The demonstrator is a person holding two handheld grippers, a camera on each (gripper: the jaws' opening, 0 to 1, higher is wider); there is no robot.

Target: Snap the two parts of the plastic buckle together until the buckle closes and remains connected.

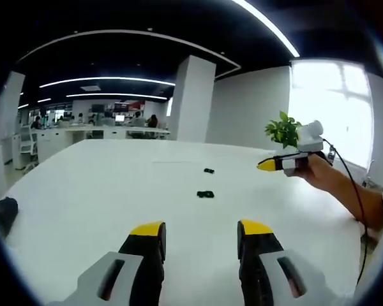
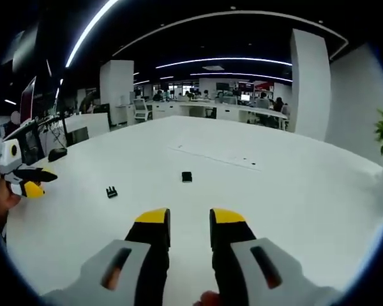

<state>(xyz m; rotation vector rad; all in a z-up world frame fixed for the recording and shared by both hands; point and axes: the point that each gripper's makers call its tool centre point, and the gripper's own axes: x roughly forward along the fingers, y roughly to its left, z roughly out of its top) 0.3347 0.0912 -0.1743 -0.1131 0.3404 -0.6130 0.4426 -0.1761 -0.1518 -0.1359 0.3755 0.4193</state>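
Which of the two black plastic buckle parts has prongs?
In the right gripper view, the left-hand black buckle part shows prongs; the other black buckle part, farther right on the white table, looks blocky and plain.

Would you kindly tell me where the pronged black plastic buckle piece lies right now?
In the right gripper view, the pronged black plastic buckle piece lies on the white table, left of the square black buckle piece, untouched.

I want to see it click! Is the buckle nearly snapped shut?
Not yet. Nothing looks done: the small black pronged buckle part and the small black socket buckle part lie apart on the white table. Nothing is in hand: the left gripper and right gripper hover open and empty. Picking up and snapping remain.
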